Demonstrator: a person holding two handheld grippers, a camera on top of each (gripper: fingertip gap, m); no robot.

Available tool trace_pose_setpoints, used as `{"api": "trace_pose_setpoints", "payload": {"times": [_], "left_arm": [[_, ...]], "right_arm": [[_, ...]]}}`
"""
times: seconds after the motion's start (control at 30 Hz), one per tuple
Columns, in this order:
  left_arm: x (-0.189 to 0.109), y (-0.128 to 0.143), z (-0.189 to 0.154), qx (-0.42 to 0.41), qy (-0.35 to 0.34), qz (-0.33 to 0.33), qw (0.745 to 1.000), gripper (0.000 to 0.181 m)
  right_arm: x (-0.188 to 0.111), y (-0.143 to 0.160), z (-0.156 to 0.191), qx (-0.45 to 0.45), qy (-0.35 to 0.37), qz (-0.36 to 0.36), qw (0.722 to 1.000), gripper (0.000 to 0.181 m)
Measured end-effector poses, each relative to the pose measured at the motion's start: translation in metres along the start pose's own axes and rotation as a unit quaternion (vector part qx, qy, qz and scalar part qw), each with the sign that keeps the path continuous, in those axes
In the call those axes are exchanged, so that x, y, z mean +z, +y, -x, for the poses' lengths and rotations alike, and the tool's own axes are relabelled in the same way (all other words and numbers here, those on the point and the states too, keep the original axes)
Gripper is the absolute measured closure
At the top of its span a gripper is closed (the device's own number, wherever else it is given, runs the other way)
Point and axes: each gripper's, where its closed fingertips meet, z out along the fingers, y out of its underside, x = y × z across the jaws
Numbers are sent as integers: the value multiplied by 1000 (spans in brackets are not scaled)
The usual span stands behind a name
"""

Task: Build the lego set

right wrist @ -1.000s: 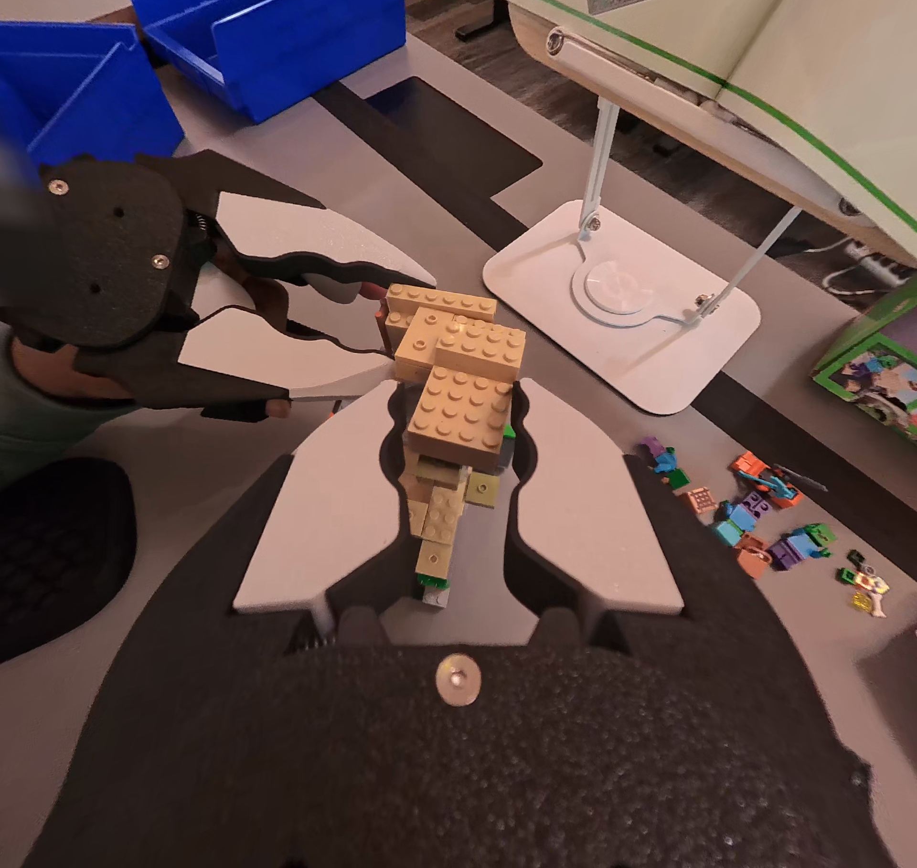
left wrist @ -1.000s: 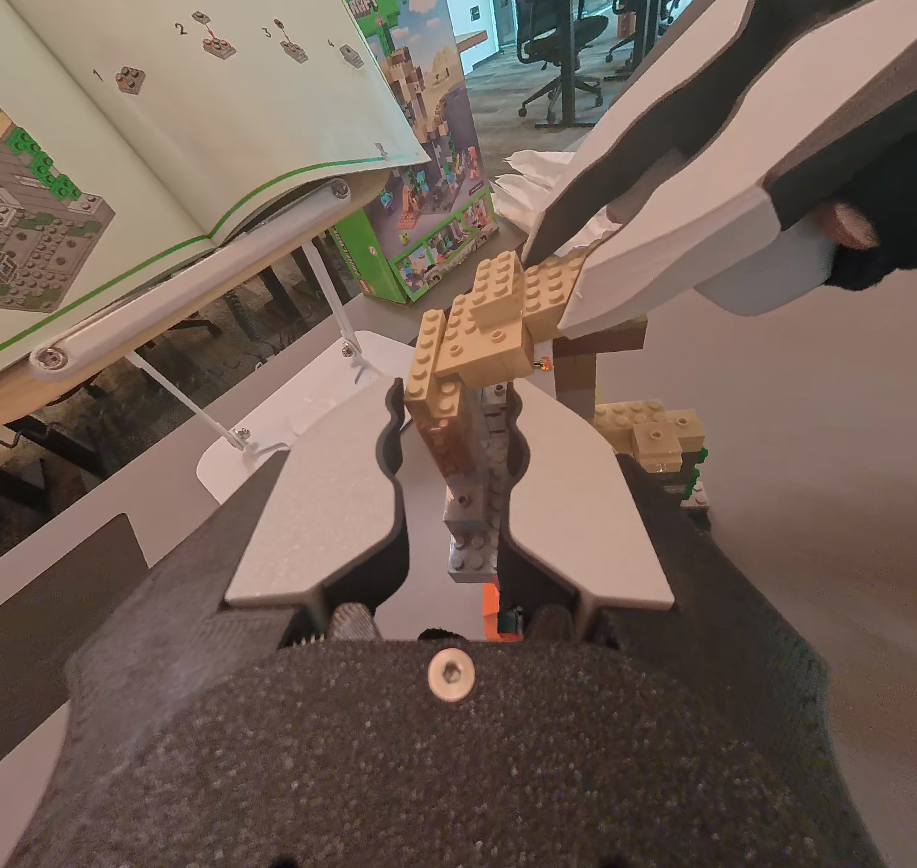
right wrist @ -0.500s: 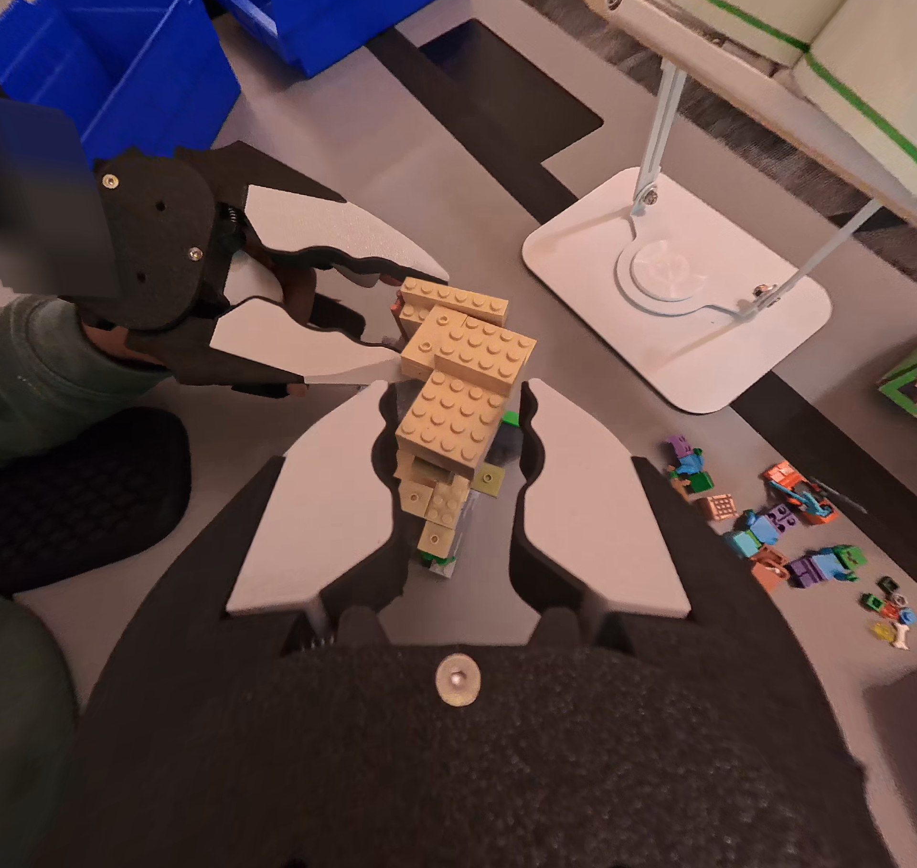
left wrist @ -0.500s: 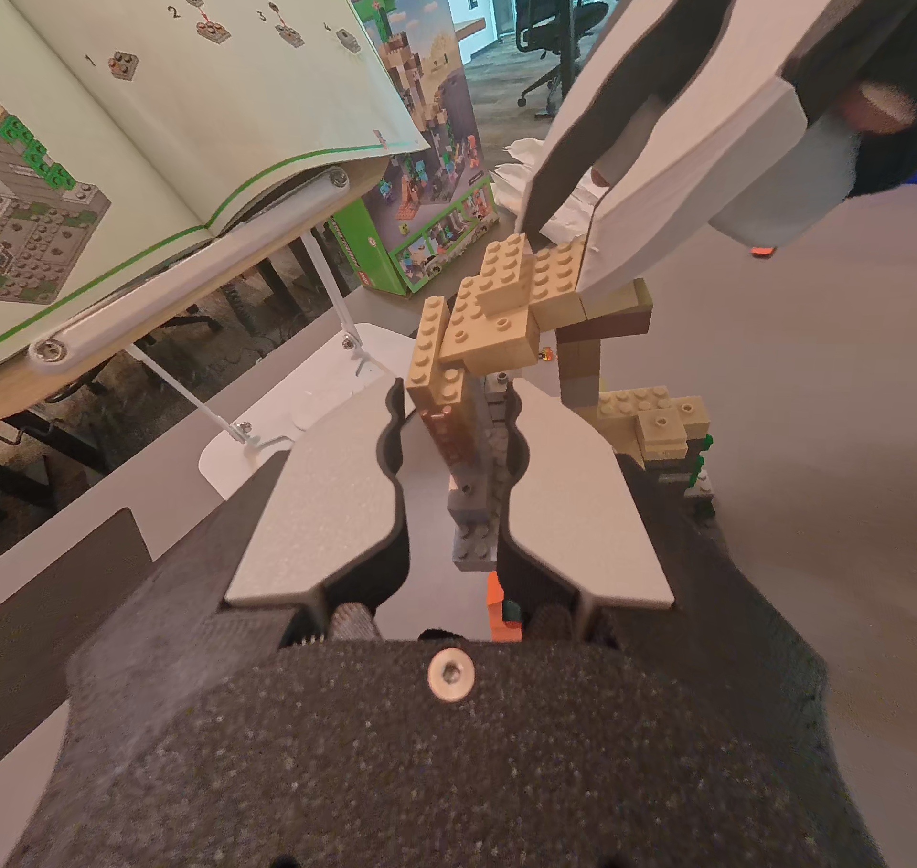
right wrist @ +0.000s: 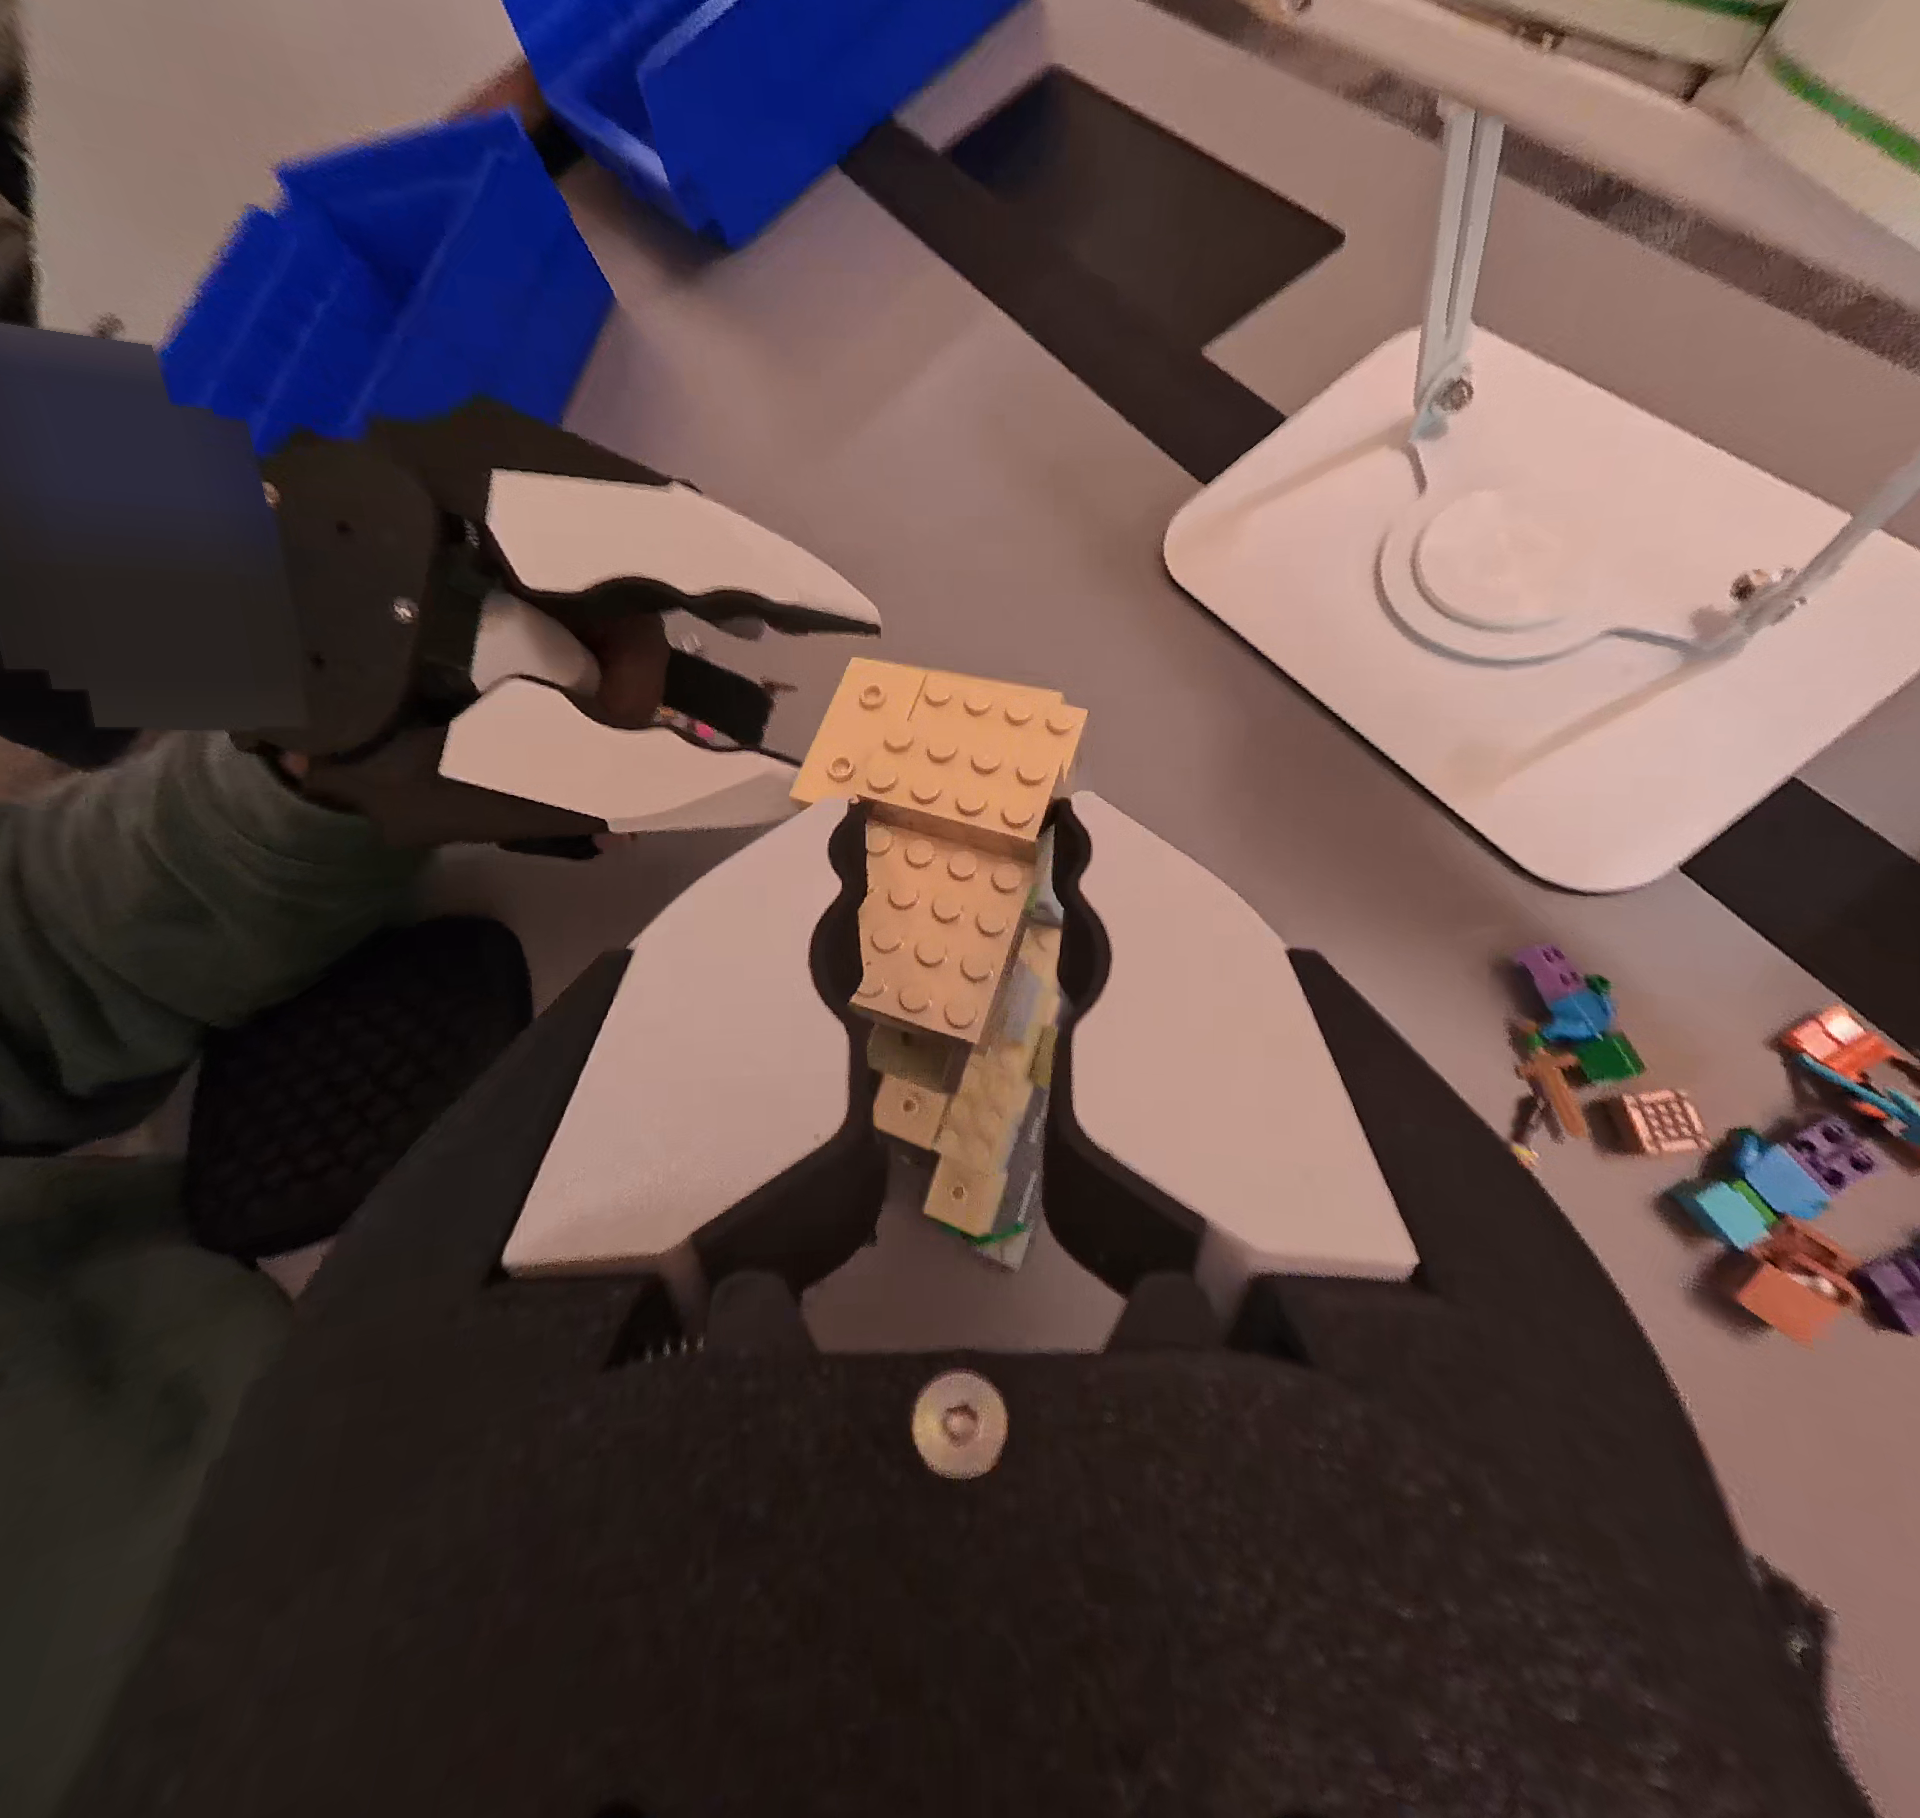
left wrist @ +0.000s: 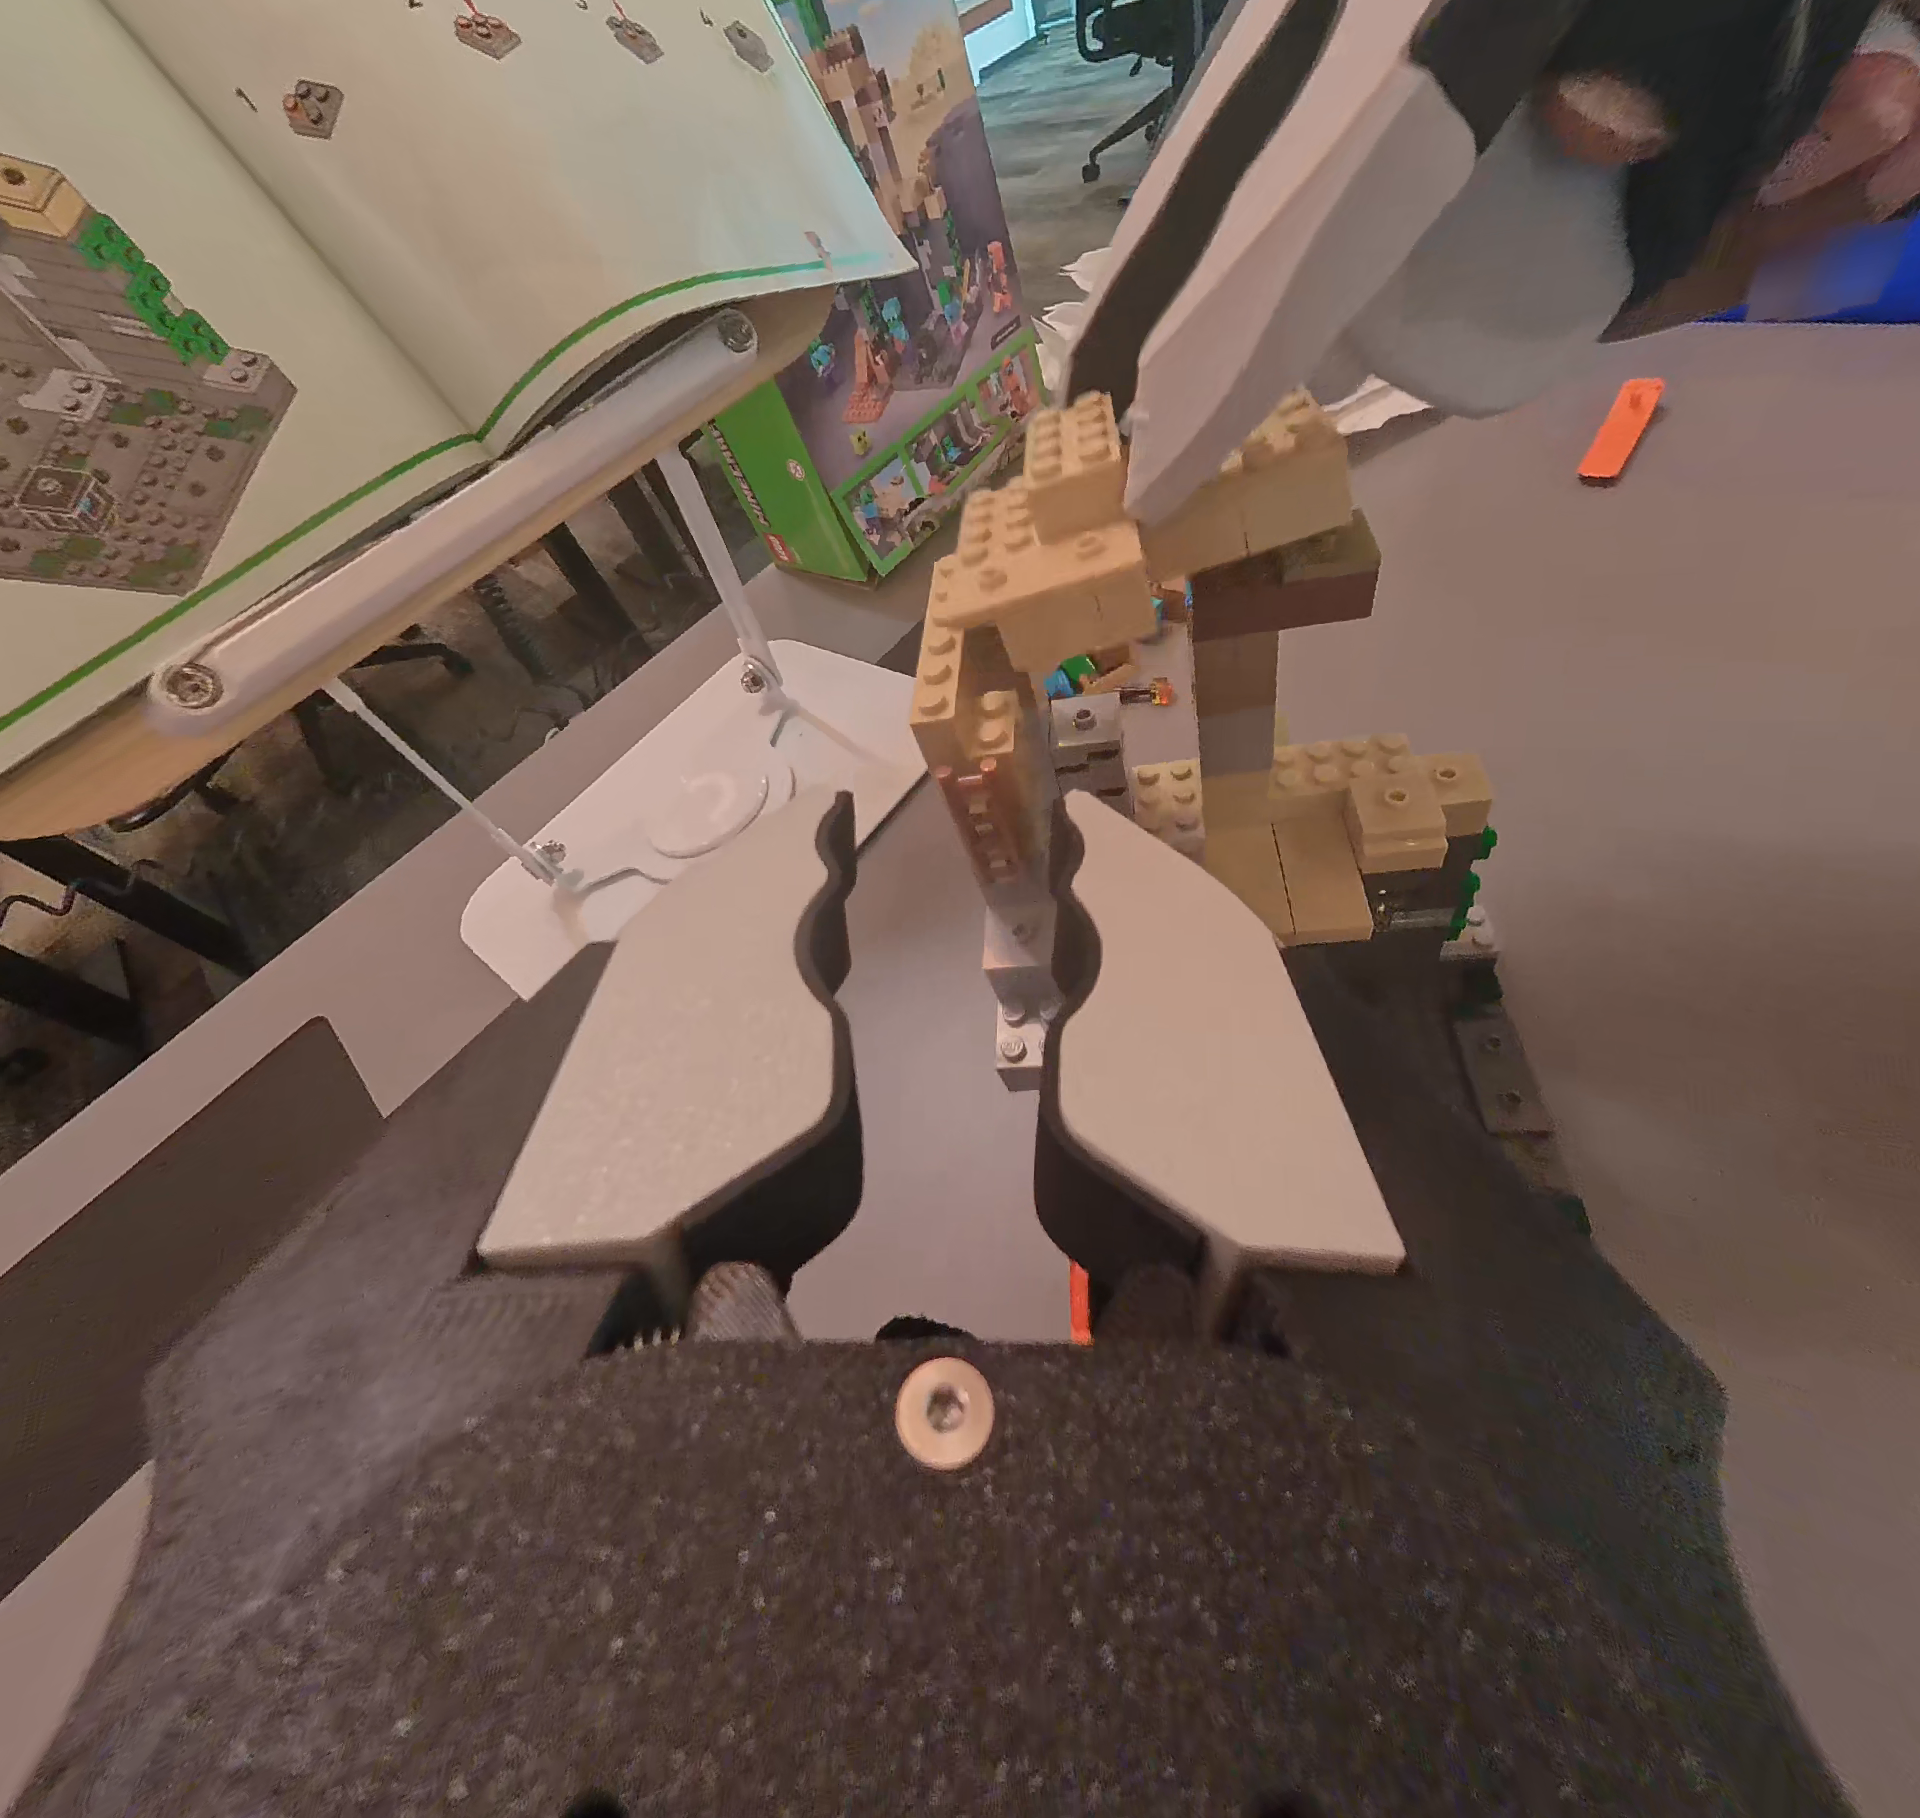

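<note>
The lego build (left wrist: 1049, 563) is a tall tower with tan plates on top, a ladder column and a tan and grey base, and it stands on the grey table. My left gripper (left wrist: 951, 833) is open, and the ladder column rises just beyond its right finger. In the right wrist view the left gripper (right wrist: 831, 719) sits to the left of the build with its jaws apart and empty. My right gripper (right wrist: 951, 818) comes down from above and is shut on the tan top plates (right wrist: 945, 895). Its fingertips (left wrist: 1143, 480) press on the tan top in the left wrist view.
An open instruction booklet (left wrist: 416, 210) rests on a white stand whose base (right wrist: 1558, 625) lies behind the build. A lego box (left wrist: 914, 314) stands at the back. Blue bins (right wrist: 727, 54) are at the far left. Loose minifigure pieces (right wrist: 1766, 1145) lie at the right, along with an orange piece (left wrist: 1621, 428).
My left gripper has drawn back from the tower, which now sits off to its right finger. My right gripper has stayed on the tan top and shifted over it.
</note>
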Motion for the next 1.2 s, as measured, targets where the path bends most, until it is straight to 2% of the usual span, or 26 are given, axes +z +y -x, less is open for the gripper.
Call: {"api": "trace_pose_setpoints", "payload": {"times": [0.1,0.3,0.6,1.2], "left_arm": [[0,-1,-1,0,1,-1,1000,146],[3,1,-4,0,1,4,1000,145],[7,3,-7,-1,5,6,1000,145],[12,-1,-9,-17,10,-3,1000,145]], "right_arm": [[-3,-11,6,-7,-14,-41,999,147],[6,-7,9,-48,12,-59,997,147],[14,0,7,-80,42,-59,994,147],[14,2,3,-60,80,-7,995,147]]}}
